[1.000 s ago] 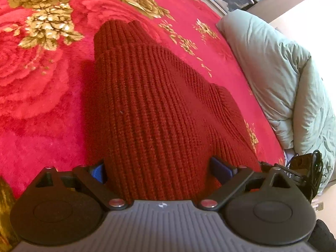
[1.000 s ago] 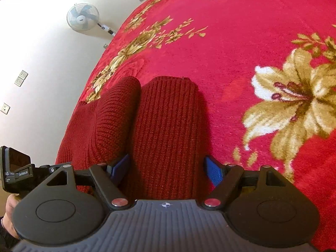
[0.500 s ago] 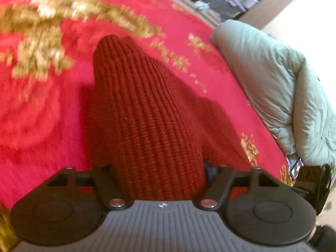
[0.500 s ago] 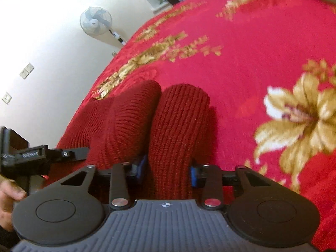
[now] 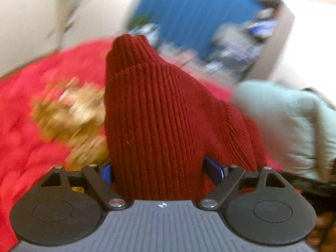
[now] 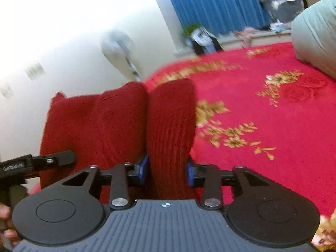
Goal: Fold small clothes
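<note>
Sweater (image 5: 159,126): lifted off red bed cover (image 6: 273,147) vs 1 s ago, 12 o'clock.
L gripper (image 5: 156,171): fingers grasping sweater, jaws opening.
R gripper (image 6: 168,168): fingers clenched on sweater fold, jaws opening.

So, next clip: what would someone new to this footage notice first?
First, the dark red knit garment, bunched between the fingers of both grippers and standing up from the bed in the middle of each wrist view; both sets of jaws are opening slightly with the knit between them. Beneath and around it spreads the bright red blanket with gold flowers. Behind are a blue curtain and a pale green quilt on the right.
</note>
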A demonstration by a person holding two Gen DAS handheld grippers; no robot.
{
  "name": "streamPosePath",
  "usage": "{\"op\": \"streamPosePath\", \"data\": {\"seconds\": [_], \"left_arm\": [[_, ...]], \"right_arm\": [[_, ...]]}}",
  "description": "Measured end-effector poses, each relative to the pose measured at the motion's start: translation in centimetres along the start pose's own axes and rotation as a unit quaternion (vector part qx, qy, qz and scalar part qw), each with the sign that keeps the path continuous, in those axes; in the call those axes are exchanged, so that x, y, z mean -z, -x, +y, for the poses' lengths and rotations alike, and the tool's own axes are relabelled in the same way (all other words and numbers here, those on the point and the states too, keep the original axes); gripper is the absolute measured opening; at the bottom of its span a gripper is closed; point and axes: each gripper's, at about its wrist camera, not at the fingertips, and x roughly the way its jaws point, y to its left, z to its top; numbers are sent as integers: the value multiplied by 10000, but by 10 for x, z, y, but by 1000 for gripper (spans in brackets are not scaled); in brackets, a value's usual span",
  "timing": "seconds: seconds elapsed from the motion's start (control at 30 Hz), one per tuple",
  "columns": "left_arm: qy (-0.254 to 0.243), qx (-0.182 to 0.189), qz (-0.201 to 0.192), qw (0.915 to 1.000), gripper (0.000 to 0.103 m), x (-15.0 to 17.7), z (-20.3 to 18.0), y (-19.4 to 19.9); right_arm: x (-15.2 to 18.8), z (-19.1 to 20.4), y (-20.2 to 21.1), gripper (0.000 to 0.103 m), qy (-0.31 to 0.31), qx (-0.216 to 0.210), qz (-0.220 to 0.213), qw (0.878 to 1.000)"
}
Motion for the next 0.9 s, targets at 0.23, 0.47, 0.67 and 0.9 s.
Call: {"op": "streamPosePath", "data": {"seconds": [0.23, 0.47, 0.67, 0.9], "left_arm": [[448, -307, -98, 9985, 90, -2, 30, 13], [-268, -196, 740, 9967, 93, 23, 5, 14], [-1264, -139, 655, 9897, 100, 59, -7, -4], [-1848, -520, 349, 9808, 103, 68, -24, -7]], "right_arm": [[12, 1, 6, 63, -173, -106, 223, 9995], [41, 19, -14, 20, 753, -143, 1341, 9880], [61, 5, 14, 16, 455, -333, 1198, 9912], [77, -14, 26, 25, -212, -99, 1159, 9930]]}}
